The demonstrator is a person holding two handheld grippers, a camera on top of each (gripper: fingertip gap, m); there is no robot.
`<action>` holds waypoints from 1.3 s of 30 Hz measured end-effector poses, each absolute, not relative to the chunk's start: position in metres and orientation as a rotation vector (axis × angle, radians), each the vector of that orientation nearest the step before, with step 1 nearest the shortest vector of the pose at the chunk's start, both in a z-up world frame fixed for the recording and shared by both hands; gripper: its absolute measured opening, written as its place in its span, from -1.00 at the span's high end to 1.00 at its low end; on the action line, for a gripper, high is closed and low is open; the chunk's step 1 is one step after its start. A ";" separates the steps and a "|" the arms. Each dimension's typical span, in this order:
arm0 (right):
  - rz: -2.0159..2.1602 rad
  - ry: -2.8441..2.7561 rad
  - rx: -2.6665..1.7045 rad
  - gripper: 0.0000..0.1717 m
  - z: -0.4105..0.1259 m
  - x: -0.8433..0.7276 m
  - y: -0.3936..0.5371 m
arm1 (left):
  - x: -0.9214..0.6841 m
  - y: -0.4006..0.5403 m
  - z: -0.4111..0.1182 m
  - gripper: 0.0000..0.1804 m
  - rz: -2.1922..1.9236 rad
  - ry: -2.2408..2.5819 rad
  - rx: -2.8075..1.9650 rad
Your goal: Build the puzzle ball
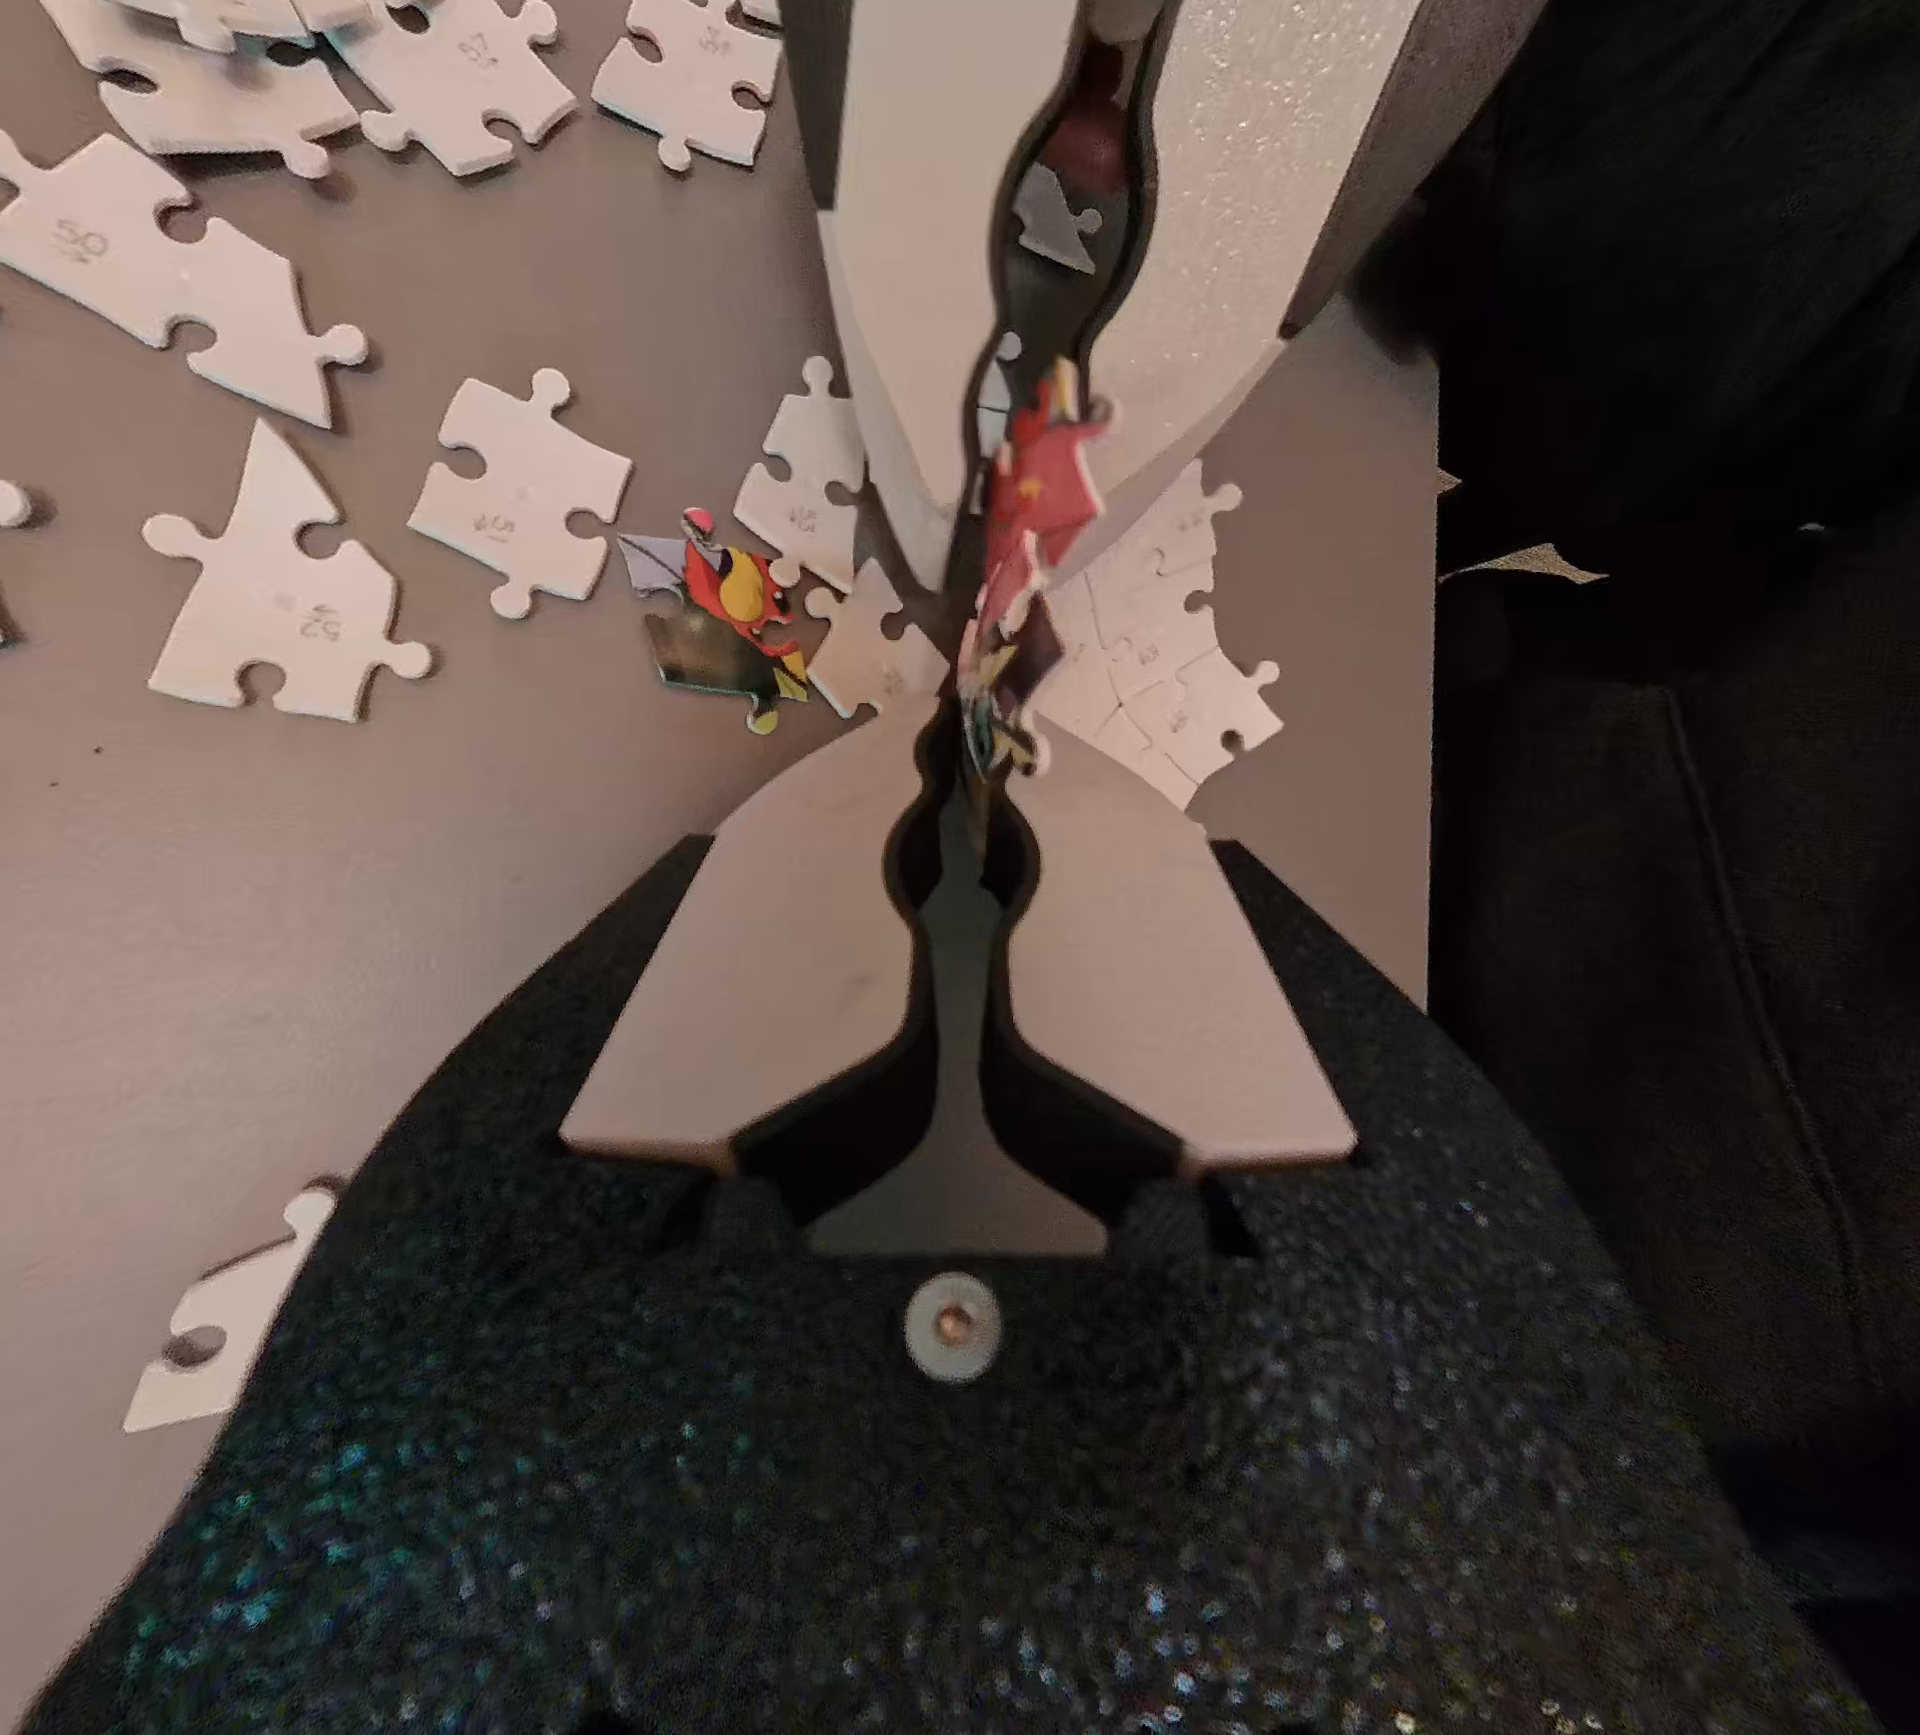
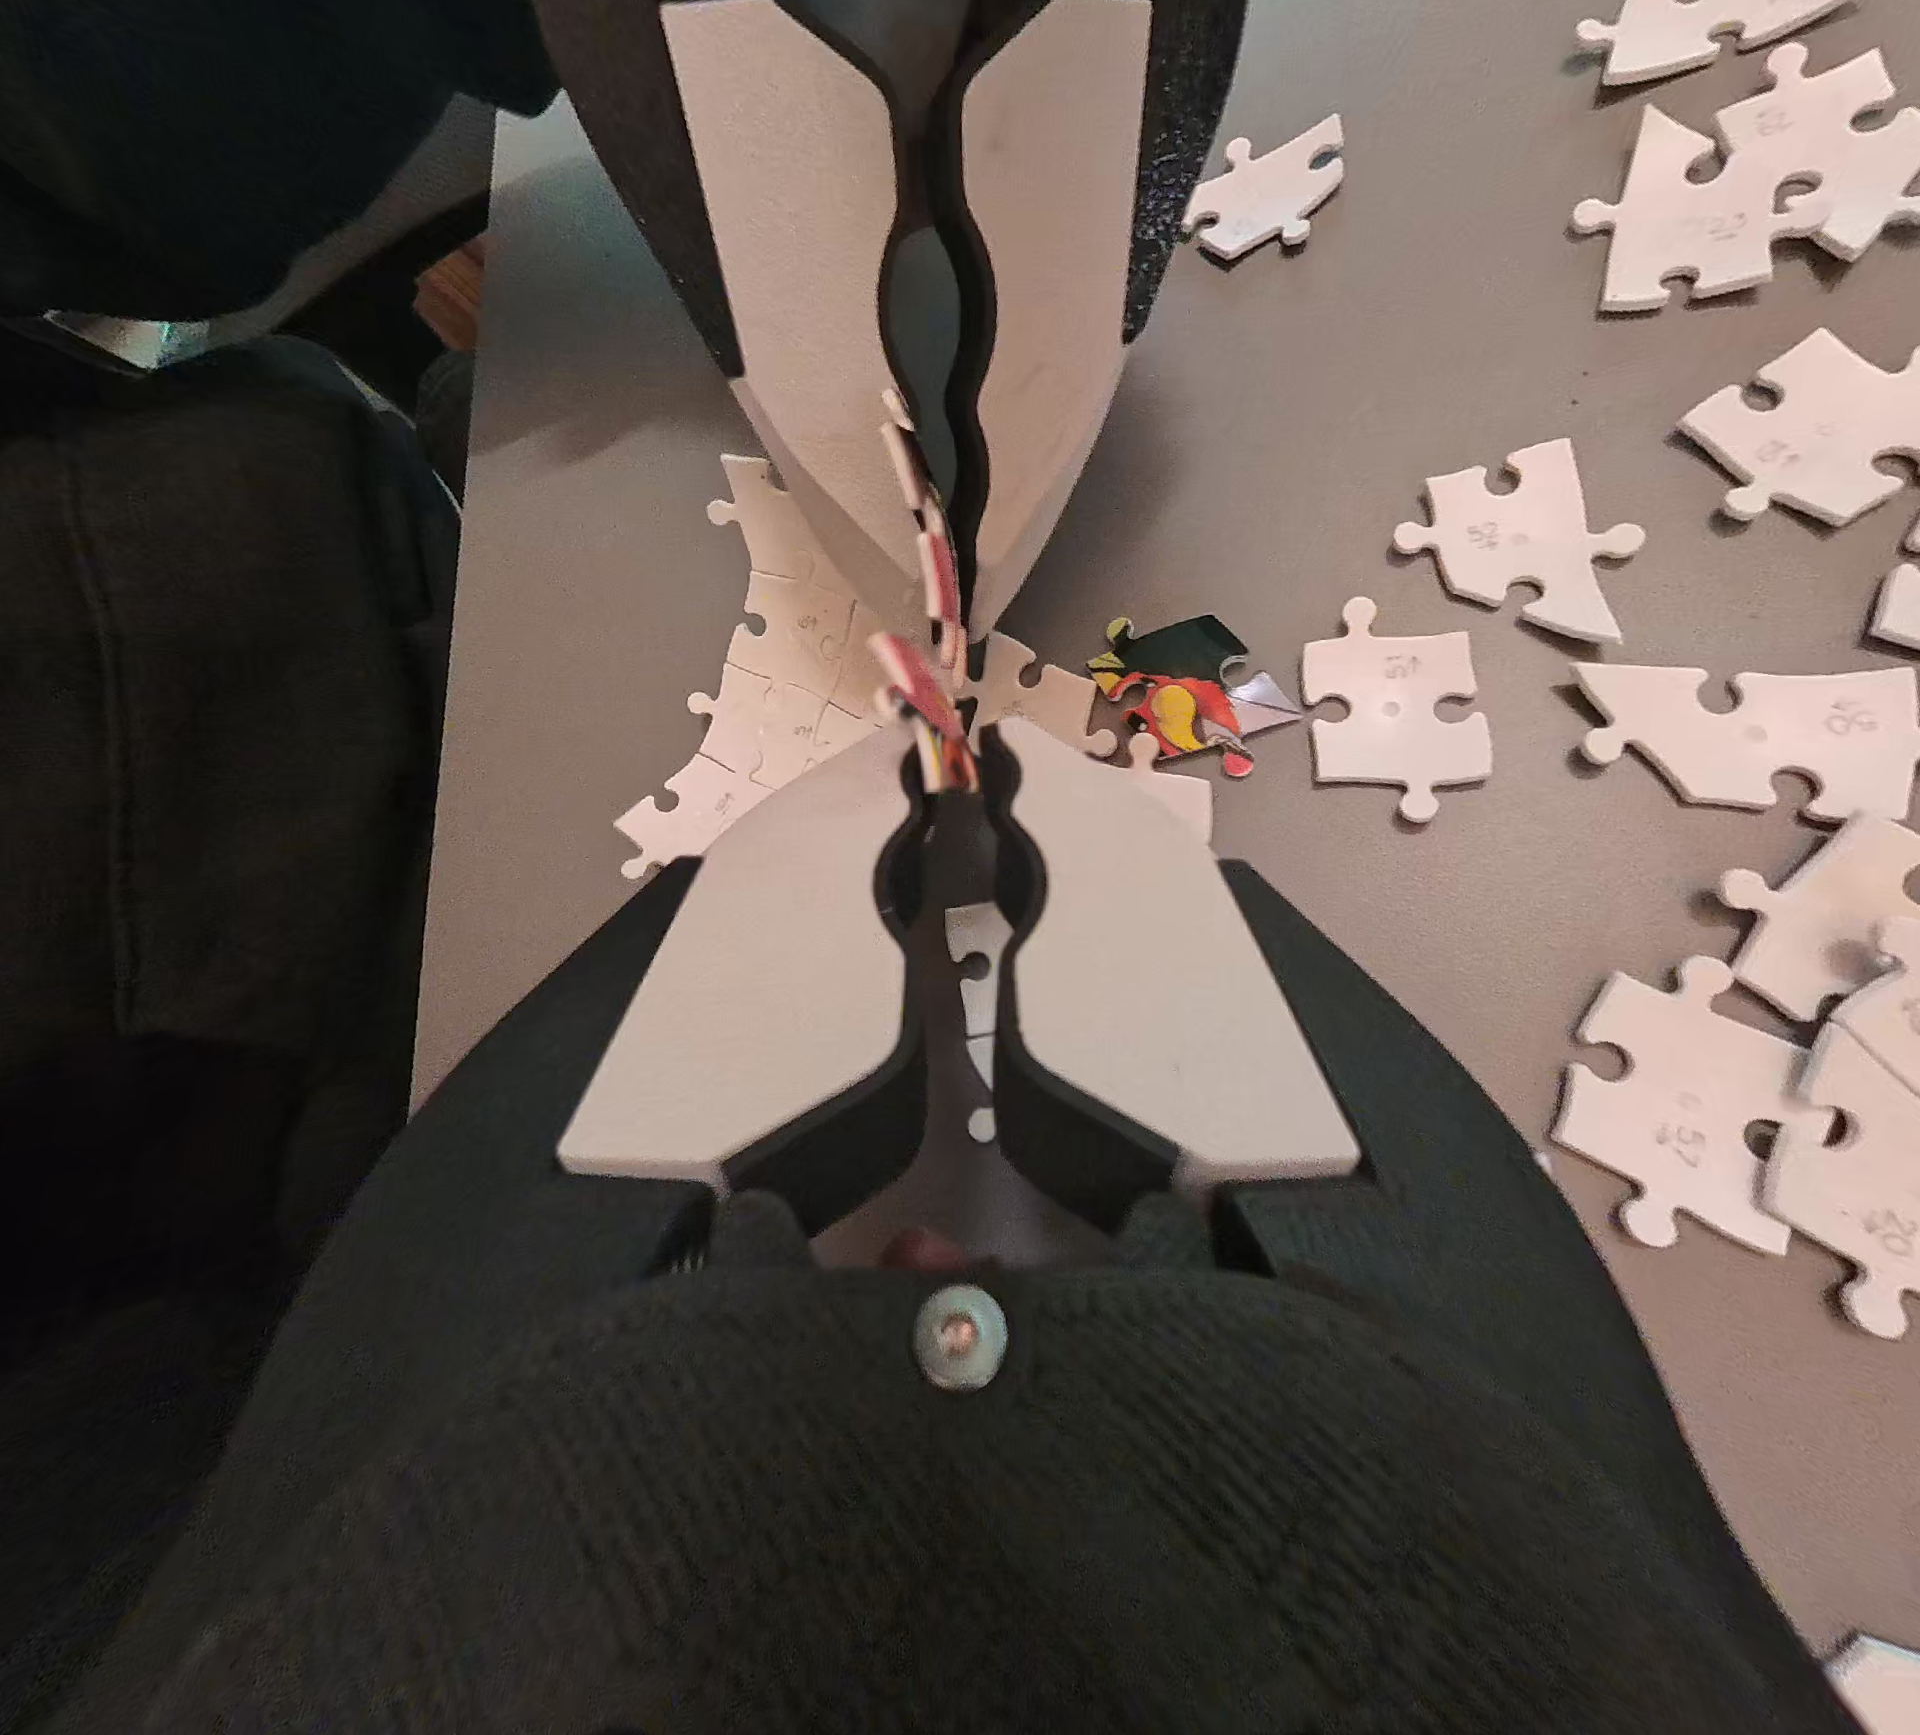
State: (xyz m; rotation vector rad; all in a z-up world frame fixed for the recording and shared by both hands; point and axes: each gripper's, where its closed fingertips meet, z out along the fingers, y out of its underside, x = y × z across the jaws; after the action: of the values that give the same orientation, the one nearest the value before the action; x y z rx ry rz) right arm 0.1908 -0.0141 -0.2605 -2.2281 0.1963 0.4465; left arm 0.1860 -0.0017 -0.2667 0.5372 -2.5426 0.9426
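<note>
Both your grippers, left (image 1: 971, 729) & right (image 2: 951, 755), pinch edge-on puzzle pieces (image 1: 1039, 490); thin grip, twist and they'll pop out.

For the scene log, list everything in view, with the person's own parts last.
Face-down white cardboard jigsaw pieces: many, white, scattered loose across the table.
Joined arc of face-down white pieces: one, white, by the table edge under the tongs tips.
Face-up printed jigsaw piece: one, red, yellow and dark, flat beside the tips.
Upright printed jigsaw pieces: two, mostly red, edge-on, one pinched in each tongs.
Flat grey table: one, grey.
Dark clothing: black, beyond the table edge.
Left tongs: black with pale pads, closed on a piece.
Right tongs: same, tip to tip with the left.
</note>
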 end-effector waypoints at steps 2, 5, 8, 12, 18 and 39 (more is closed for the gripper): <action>0.447 0.185 -2.229 0.95 -0.260 0.189 -0.012 | 0.186 -0.002 -0.267 0.98 0.938 -2.544 0.537; 0.469 0.213 -2.220 0.96 -0.259 0.189 -0.010 | 0.186 -0.001 -0.267 0.98 0.938 -2.544 0.537; 0.457 0.200 -2.217 0.96 -0.260 0.190 -0.011 | 0.186 -0.001 -0.267 0.98 0.955 -2.533 0.548; 0.442 0.219 -2.212 0.97 -0.259 0.193 -0.014 | 0.188 0.000 -0.269 0.98 0.978 -2.513 0.571; 0.422 0.238 -2.152 0.97 -0.249 0.198 -0.016 | 0.190 0.004 -0.275 0.95 0.978 -2.493 0.612; 0.162 0.087 -2.153 0.83 -0.243 0.207 0.005 | 0.188 0.000 -0.269 0.97 0.959 -2.573 0.540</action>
State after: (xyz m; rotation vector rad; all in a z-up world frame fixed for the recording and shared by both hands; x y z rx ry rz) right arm 0.2075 0.0047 -0.2427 -2.1526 0.0873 0.1618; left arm 0.1879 0.0003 -0.2693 0.5400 -2.5733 0.9585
